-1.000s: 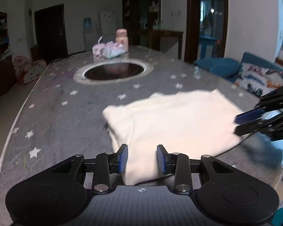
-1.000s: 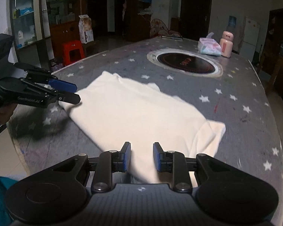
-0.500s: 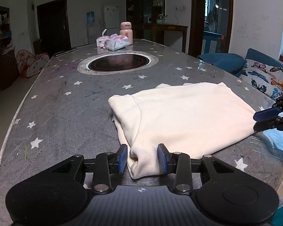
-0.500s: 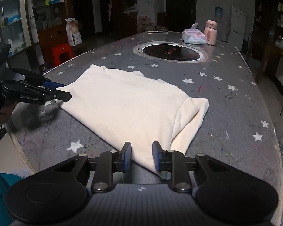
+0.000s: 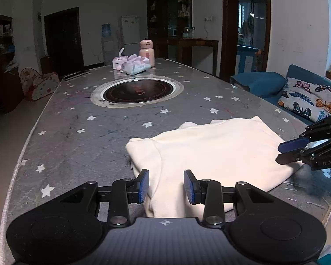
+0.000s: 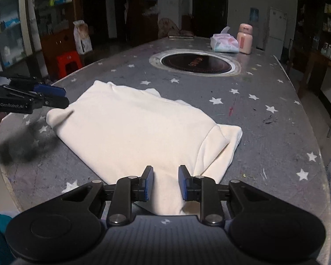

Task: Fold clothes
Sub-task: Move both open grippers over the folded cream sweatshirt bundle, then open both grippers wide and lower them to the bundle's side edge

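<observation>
A cream garment [image 5: 211, 156] lies folded flat on the grey star-patterned table [image 5: 81, 132]; it also shows in the right wrist view [image 6: 134, 130]. My left gripper [image 5: 166, 186] is open, its fingers straddling the garment's near corner. My right gripper [image 6: 164, 183] is open over the opposite near edge of the garment. Each gripper shows in the other's view: the right one [image 5: 291, 151] at the garment's right corner, the left one [image 6: 55, 98] at its left corner. Neither holds cloth.
A round black hotplate [image 5: 136, 91] is set in the table's middle. A tissue pack [image 5: 135, 66] and a pink bottle [image 5: 146, 53] stand at the far end. A blue sofa with a butterfly cushion [image 5: 309, 101] is right of the table; a red stool [image 6: 68, 63] stands left.
Both grippers have drawn back a little toward the near table edge and steadied. The garment lies in the same folded shape.
</observation>
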Demonstrator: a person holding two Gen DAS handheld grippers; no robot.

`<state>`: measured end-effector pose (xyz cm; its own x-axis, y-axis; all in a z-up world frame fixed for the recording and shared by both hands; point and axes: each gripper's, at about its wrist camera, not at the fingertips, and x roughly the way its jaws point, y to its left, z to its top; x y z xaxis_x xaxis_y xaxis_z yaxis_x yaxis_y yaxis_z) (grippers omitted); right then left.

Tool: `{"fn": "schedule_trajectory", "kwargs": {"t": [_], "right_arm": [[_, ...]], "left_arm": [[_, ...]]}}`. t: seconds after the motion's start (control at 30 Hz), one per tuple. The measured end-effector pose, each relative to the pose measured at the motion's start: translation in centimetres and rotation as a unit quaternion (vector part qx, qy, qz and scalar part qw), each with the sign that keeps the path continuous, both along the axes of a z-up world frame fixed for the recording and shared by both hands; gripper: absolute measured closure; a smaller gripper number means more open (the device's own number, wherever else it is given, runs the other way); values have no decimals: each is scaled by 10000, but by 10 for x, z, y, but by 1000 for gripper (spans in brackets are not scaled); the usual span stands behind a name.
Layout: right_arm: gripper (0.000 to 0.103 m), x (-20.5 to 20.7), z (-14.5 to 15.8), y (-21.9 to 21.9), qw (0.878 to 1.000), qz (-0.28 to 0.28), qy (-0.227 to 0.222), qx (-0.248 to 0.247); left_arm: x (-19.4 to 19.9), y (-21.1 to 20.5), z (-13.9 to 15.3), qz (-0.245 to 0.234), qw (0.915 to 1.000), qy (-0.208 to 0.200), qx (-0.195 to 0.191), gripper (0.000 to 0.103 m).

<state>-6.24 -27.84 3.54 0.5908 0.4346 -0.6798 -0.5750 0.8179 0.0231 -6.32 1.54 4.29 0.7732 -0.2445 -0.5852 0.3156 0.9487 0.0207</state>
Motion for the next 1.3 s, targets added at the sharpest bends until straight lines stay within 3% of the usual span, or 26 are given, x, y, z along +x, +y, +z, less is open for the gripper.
{"fn": "schedule_trajectory", "kwargs": {"t": [0.23,0.4,0.7,0.97,1.3], "right_arm": [[79,7,8,3,9999,-29,-118,86],[78,15,1,2,9999,-110,-9,128],[78,28,11,3,9997,-153,-59,195],[78,60,15,14,9995,-195,-149,176],[78,86,-7,15,9990,-367,84,239]], "left_arm": [[19,-6,-4,-8,9999,73,-128,66],[34,-4,-18,140,9993,342,-9,66],[61,-20,0,-19,9990,387,-234,67],[97,-45,-6,-35,9981,571,-237,67],[113,-51,-21,13,9972,731,-175,67]]}}
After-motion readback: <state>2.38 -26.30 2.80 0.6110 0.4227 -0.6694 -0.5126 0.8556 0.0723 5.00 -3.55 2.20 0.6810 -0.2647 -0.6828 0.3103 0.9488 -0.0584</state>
